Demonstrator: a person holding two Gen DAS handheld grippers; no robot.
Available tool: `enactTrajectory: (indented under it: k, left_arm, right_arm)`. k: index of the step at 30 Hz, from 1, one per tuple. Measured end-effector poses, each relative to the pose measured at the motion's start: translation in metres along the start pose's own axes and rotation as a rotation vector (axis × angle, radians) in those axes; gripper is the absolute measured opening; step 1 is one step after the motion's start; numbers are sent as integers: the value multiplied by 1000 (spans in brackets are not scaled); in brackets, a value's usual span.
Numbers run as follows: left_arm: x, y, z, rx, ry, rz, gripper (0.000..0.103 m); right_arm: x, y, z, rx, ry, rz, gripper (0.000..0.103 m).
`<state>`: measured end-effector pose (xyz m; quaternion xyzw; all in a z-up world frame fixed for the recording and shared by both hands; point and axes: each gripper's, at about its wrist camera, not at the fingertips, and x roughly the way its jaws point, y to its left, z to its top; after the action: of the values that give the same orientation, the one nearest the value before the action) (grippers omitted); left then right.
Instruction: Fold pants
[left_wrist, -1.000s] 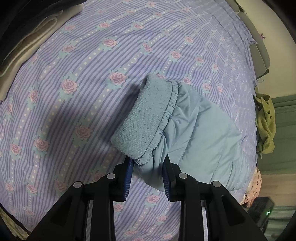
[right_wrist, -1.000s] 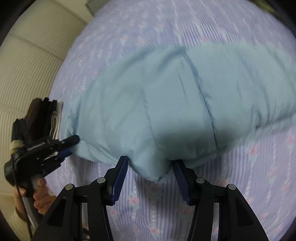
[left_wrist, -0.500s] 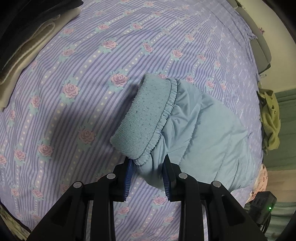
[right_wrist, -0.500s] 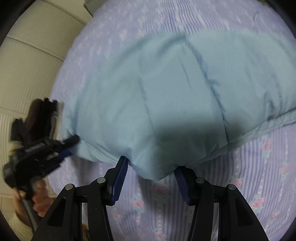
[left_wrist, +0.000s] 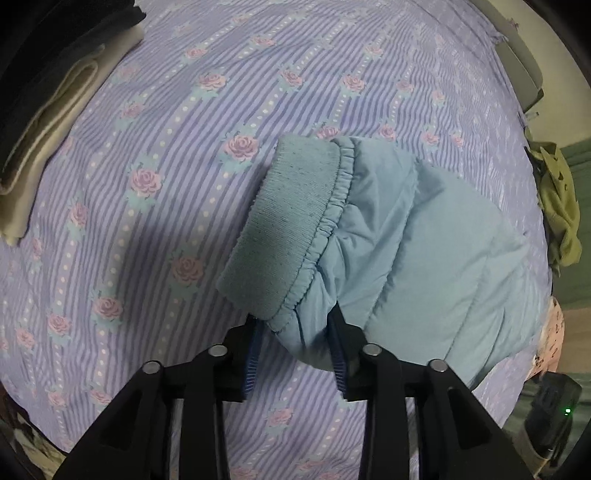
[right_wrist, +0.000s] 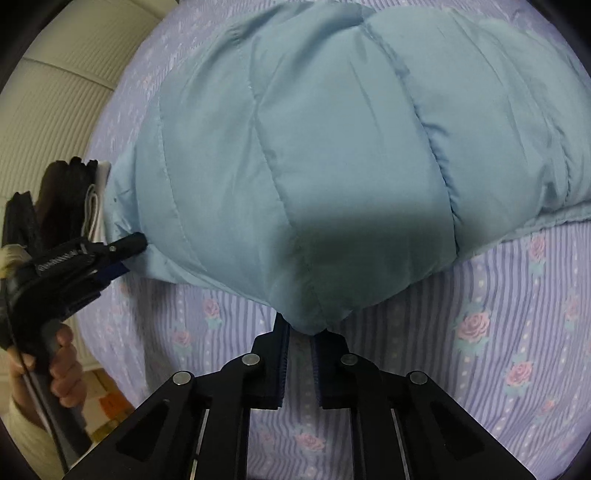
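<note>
While one pair of light blue quilted pants (left_wrist: 424, 254) lies on the striped rose-print bedsheet (left_wrist: 166, 155), two grippers hold it at its near edge. One ribbed knit waistband (left_wrist: 284, 229), bordered by one gathered elastic seam, forms the left end of the garment in the left wrist view.

The left gripper (left_wrist: 295, 354) has its two blue-padded jaws set around the corner just beside the waistband; fabric fills the gap between them, so they are clamped on the pants. In the right wrist view, the right gripper (right_wrist: 301, 354) has its jaws drawn nearly together on a pinched point of the pants' near hem. The left gripper (right_wrist: 110, 262) also appears there, at the far left corner of the garment, with the person's left hand (right_wrist: 64, 373) around its handle.

The long axis of the pants runs left to right across both views, with the waistband at the left end. The waistband itself runs from the near edge away from the left gripper, tilted to the right. Several stitched quilting lines cross the garment; the far right end is out of frame.

One stack of folded dark and beige cloth (left_wrist: 59, 107) rests at the far left of the bed. One olive-green garment (left_wrist: 559, 210) hangs at the right.
</note>
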<state>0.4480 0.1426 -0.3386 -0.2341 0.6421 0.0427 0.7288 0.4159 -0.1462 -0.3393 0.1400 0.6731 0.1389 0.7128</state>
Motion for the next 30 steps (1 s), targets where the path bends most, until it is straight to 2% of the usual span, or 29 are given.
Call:
enactTrajectory:
  k: [1,2,4,5,7,11,14,19,21,25,30]
  left_arm:
    - [-4,-2,-2,8,-11,31,47]
    - [-12,-6,-6,34,-29,78,48]
    - [-29,-19,-19,124,-66,129,48]
    - [-36,-25,-26,161,-73,131,48]
    - [-53,-47,-44,254,-92,104,49]
    - [-70,-105,-66,419,-158,47,49]
    - [-68,-152,-66,497,-194,-31,48]
    - [-46,-231,-61,624,-214,-87,47]
    - [-34,-254,-56,643,-199,-94,38]
    - [-4,-286,-48,659,-158,-91,25]
    - [22,-301,-39,639,-126,-84,20]
  right_arm:
    - [-6,-1,-3,-4,-9,-21,37]
    - [-18,-3,-9,-13,-34,-53,51]
    - [-40,-7,-19,-28,-87,-86,54]
    - [-56,-13,-25,-24,-117,-95,54]
    - [-84,-31,-30,4,-173,-110,58]
    - [-129,-70,-26,90,-311,-165,78]
    - [-156,-109,-15,156,-409,-241,81]
    - [-170,-173,12,304,-498,-212,81]
    - [-164,-198,25,354,-496,-177,81]
    - [-144,-222,43,426,-481,-111,81]
    - [-124,-253,62,505,-474,-40,81]
